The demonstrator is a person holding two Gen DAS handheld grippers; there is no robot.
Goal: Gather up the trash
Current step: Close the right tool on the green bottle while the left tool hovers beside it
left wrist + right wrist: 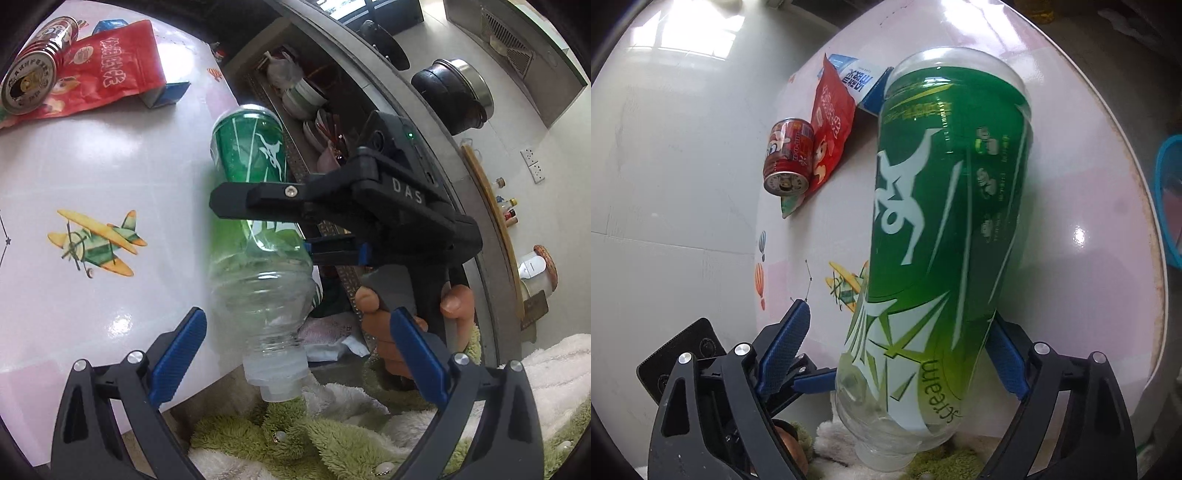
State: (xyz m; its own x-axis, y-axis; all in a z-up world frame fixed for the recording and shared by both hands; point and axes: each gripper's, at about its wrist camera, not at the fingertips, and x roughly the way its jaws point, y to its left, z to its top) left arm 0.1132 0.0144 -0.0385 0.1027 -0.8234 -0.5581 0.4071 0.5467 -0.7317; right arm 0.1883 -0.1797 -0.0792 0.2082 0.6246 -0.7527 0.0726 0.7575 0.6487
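Holding one green-labelled plastic bottle neck-down off the surface edge, right gripper fingers around its label band.
Left gripper fingers wide, empty, near the bottle's neck. On the surface: one red can, one red pouch, one blue carton.

We see a clear plastic bottle with a green label, empty as far as we can tell, held cap-down over the table's edge. Farther back on the table lie a red drink can on its side, a red snack pouch just beside it, and a blue-and-white carton behind.
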